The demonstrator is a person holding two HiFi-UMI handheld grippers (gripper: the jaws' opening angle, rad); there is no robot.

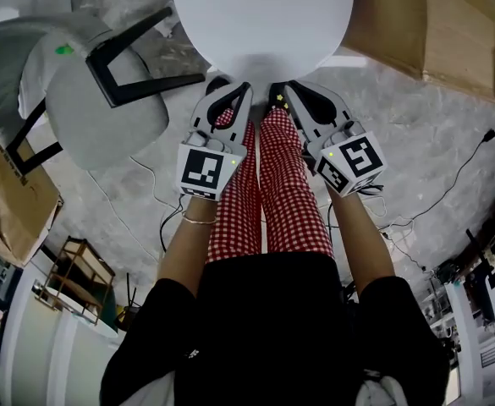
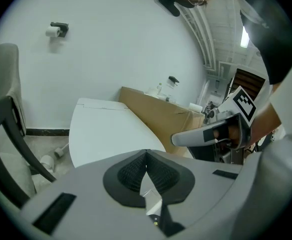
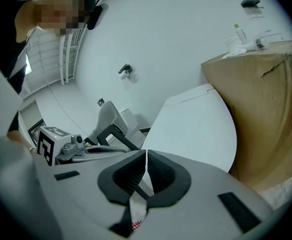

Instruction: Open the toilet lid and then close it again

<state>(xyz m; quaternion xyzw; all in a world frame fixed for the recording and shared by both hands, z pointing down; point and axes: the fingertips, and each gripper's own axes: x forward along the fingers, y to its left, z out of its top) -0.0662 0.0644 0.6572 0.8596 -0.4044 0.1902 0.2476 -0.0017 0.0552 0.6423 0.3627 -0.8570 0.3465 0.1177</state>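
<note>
The white toilet lid (image 1: 260, 15) lies down flat, filling the top of the head view. My left gripper (image 1: 246, 86) and right gripper (image 1: 275, 88) sit side by side just in front of the lid's near edge, tips pointing at it. Both are shut, pads together with nothing between them. In the left gripper view the shut left gripper (image 2: 146, 156) looks along the lid (image 2: 106, 129), with the right gripper's body (image 2: 210, 134) beside it. In the right gripper view the shut right gripper (image 3: 146, 156) faces the same lid (image 3: 200, 129).
A grey chair (image 1: 103, 100) with black legs stands left of the toilet. A brown cardboard box (image 1: 433, 15) stands right of it. Cables (image 1: 450, 184) trail over the concrete floor. The person's red-checked trouser legs (image 1: 268, 193) are under the grippers.
</note>
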